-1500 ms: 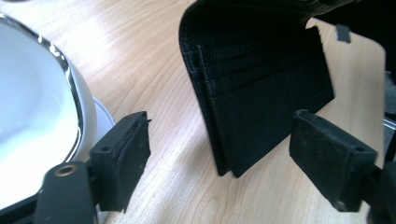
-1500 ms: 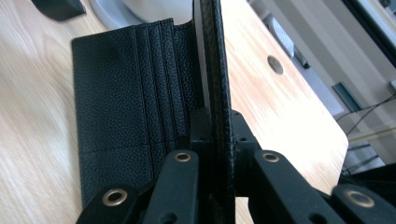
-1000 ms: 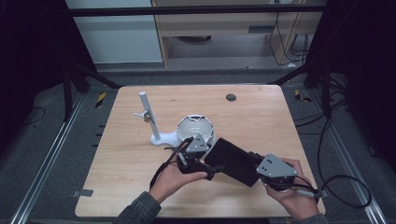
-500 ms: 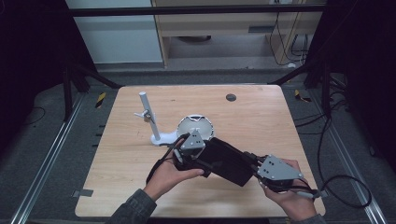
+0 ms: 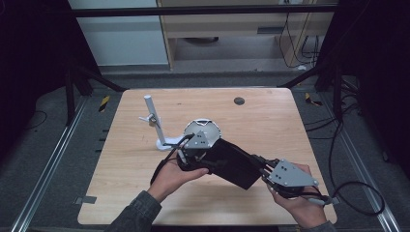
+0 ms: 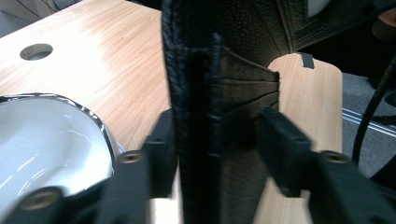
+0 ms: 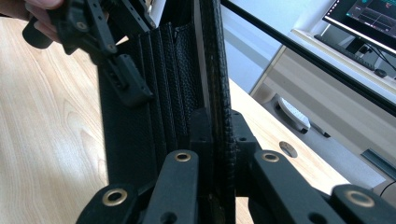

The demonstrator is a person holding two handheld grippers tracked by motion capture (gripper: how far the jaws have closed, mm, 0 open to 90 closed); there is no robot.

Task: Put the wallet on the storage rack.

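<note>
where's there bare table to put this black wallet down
Free: the near-left corner, left of the left gripper, and the far-right stretch past the table hole. Crowded: the middle, where the white stand, round silver dish, black wallet and right gripper sit close.

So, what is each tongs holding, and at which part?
Right tongs clamp one edge of the black leather wallet. Left tongs have just been closing around its opposite edge; one pad still seems apart.

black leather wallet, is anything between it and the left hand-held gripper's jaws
Nothing visible does. In the left gripper view the black leather wallet already stands between the jaws of the left hand-held gripper, which have just been closing; a small gap shows at the right jaw. The right hand-held gripper clamps its other edge.
</note>
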